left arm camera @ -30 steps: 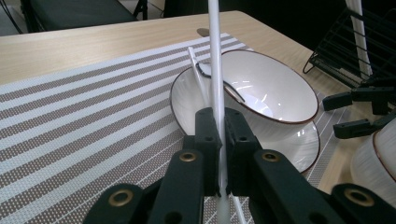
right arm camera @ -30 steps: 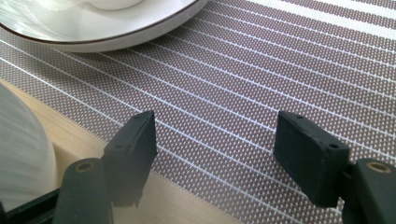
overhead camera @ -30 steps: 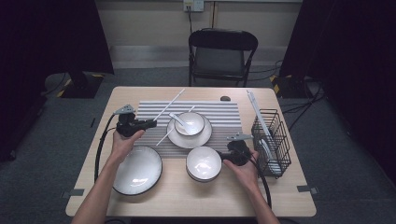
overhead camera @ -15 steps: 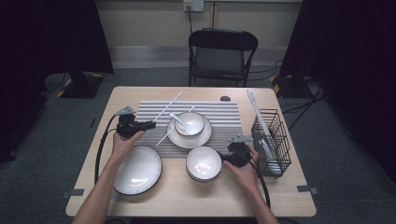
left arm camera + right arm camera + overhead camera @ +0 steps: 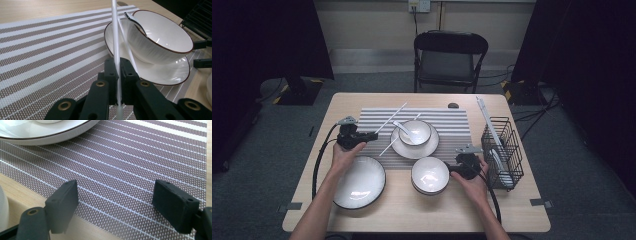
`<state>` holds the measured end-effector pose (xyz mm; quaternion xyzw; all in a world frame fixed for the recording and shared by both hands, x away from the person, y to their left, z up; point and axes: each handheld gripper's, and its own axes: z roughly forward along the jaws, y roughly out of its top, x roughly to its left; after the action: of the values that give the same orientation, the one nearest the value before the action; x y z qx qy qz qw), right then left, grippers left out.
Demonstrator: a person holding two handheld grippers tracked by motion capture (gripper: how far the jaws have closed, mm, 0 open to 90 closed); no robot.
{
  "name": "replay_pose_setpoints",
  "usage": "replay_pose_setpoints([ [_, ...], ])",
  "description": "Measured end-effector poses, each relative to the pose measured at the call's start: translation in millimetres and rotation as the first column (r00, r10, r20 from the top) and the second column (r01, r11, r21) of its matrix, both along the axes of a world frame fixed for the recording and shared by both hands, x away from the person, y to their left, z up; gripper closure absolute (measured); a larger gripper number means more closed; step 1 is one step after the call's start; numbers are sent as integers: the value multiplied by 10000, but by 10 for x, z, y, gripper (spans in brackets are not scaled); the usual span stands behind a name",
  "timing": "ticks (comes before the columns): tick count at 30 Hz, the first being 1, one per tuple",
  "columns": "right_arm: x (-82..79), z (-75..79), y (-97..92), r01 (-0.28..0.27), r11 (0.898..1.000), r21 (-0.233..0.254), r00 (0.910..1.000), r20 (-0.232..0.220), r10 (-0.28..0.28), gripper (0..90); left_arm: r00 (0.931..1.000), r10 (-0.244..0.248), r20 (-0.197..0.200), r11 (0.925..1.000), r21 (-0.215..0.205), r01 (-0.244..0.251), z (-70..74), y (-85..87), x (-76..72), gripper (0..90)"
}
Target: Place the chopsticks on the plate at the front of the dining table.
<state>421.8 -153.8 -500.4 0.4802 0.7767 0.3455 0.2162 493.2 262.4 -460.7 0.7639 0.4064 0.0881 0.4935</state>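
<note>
My left gripper point(image 5: 374, 134) point(image 5: 117, 62) is shut on a thin white chopstick point(image 5: 115, 37) point(image 5: 392, 117) over the striped mat point(image 5: 452, 122). A second chopstick point(image 5: 128, 48) leans against the plate point(image 5: 175, 72) that carries a white bowl point(image 5: 160, 37) point(image 5: 414, 131) with a spoon point(image 5: 132, 18) in it. My right gripper point(image 5: 451, 170) point(image 5: 116, 192) stands open low over the mat's front edge, just right of another white bowl point(image 5: 430, 175). Its jaws have just been opening, and nothing lies between them.
A large white plate point(image 5: 359, 181) sits at the front left by my left forearm. A black wire rack point(image 5: 502, 152) holding a plate stands at the right edge. A small dark object point(image 5: 453, 105) lies behind the mat. A chair point(image 5: 449, 55) stands beyond the table.
</note>
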Motion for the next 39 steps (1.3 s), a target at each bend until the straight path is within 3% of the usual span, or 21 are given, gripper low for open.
replay_pose_setpoints([
  [9,-2,-1,1,16,10000,-9,10000,14,-16,200,9999,42,-162,9997,240,-38,-8,-14,15,857],
  [15,-2,0,1,18,10000,-9,10000,12,-18,200,9998,-12,-189,9998,173,15,-9,-75,31,857],
  [18,-2,0,1,17,10000,-8,10000,15,-17,200,9998,75,-205,9993,367,-68,-10,-118,42,857],
  [20,-2,0,1,16,10000,-9,10000,12,-16,200,9999,-18,-166,10000,98,20,-11,-149,46,857],
  [24,-2,0,1,18,10000,-11,10000,10,-18,200,9995,-101,-283,9989,455,114,-25,-210,64,857],
  [30,-4,0,1,38,10000,-13,10000,20,-38,201,9996,-131,-245,9986,516,143,32,-324,106,856],
  [37,-6,-1,2,57,10000,-13,10000,30,-57,202,9976,-78,-684,9990,433,107,-49,-353,130,855],
  [39,-6,-1,2,59,10000,-13,10000,29,-59,201,9980,-91,-618,9991,406,116,-43,-375,123,855],
])
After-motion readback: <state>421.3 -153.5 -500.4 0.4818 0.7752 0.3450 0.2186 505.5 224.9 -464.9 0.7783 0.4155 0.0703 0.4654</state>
